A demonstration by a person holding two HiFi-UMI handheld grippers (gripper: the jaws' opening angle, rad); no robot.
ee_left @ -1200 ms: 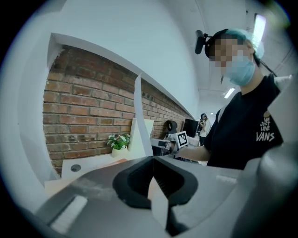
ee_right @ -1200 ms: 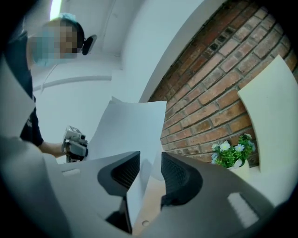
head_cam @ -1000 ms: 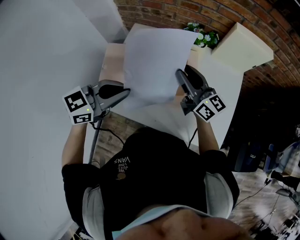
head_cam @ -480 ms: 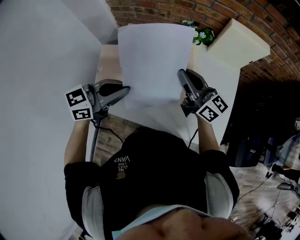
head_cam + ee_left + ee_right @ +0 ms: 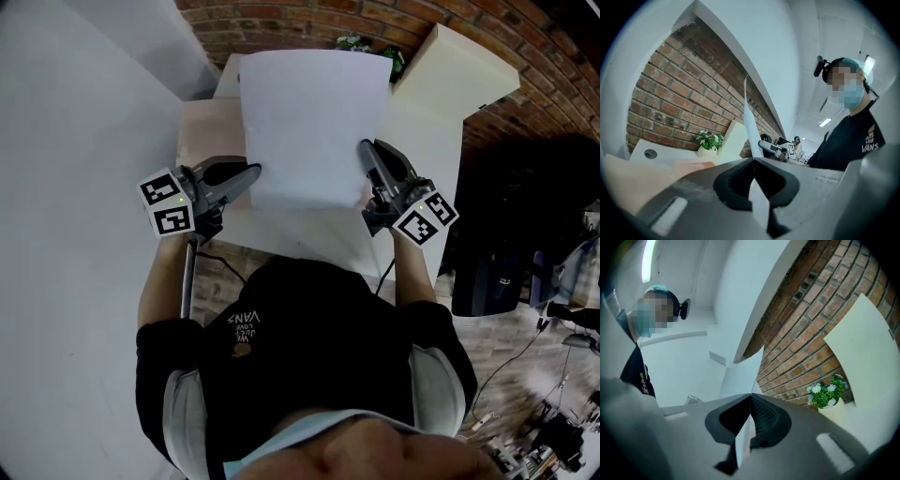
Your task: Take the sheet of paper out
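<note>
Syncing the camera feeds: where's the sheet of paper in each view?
Head view: sheet of paper upper centre, broad face showing.
Left gripper view: paper edge-on, rising from the closed jaws.
Right gripper view: paper centre, clamped in the jaws.
Shared landmark: potted plant.

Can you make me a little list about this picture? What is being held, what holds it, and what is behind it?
Held thing: sheet of paper, held up by two sides
Left tongs: shut on the paper's left edge
Right tongs: shut on the paper's right edge
Behind: brick wall, potted plant
</note>
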